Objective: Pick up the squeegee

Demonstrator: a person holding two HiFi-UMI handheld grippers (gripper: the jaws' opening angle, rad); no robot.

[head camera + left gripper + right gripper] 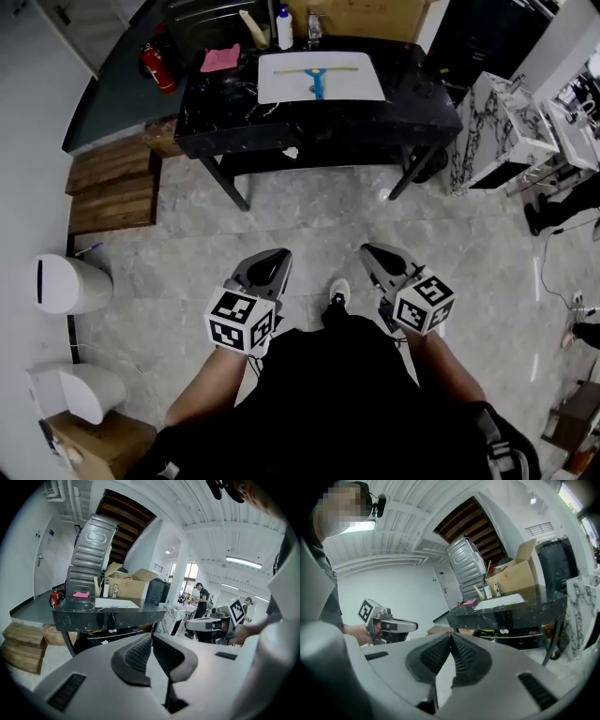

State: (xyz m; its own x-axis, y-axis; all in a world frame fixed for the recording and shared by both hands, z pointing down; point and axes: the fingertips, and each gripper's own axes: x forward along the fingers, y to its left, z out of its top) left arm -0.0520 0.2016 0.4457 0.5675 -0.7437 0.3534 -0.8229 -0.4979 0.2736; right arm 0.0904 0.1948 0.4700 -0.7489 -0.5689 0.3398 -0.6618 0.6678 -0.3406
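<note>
Your squeegee (316, 80) lies on a white sheet (281, 89) in the middle of the black worktop (412, 103), well apart from both grippers, with a stretch of bare floor (309, 211) between. Its blue handle points back toward you and its thin pale blade runs crosswise along the sheet. Your left gripper (272, 262) and right gripper (380, 258) hang side by side at about waist level, aimed toward the worktop. In its own view your left gripper (151, 641) has its ribbed pads pressed together with nothing between them, and your right gripper (451, 644) is the same: closed and empty. From those two low views the sheet shows almost edge-on, so the squeegee is too small and flat to make out there. A pink cloth (220, 59) and a bottle (284, 28) sit behind the sheet. The worktop's rear edge and the box beyond it are cut off at the top of the head view, and your own body hides the floor right beneath you.
</note>
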